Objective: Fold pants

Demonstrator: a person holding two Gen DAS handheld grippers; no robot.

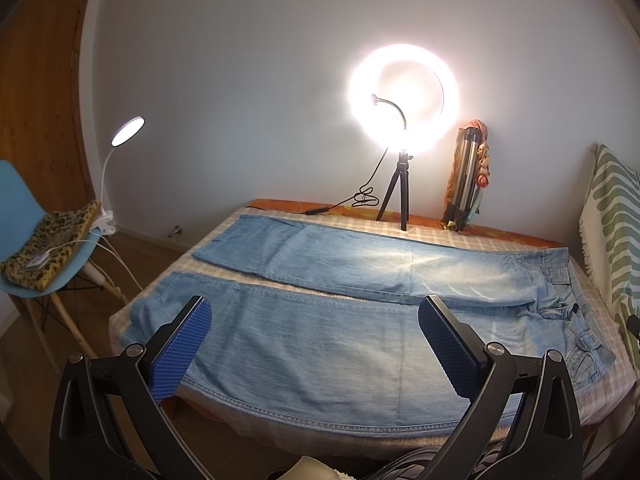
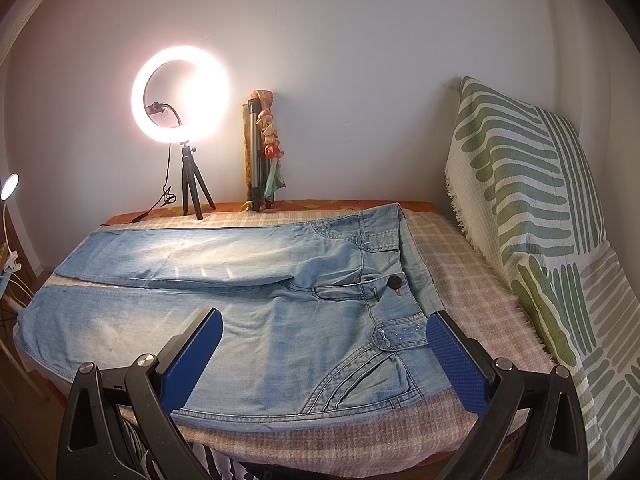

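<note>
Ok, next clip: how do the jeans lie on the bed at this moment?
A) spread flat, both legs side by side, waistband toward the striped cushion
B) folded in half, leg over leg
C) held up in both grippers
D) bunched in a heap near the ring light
A: the jeans lie flat with both legs apart, side by side, waistband toward the striped cushion; the left gripper and right gripper are open, holding nothing.
</note>
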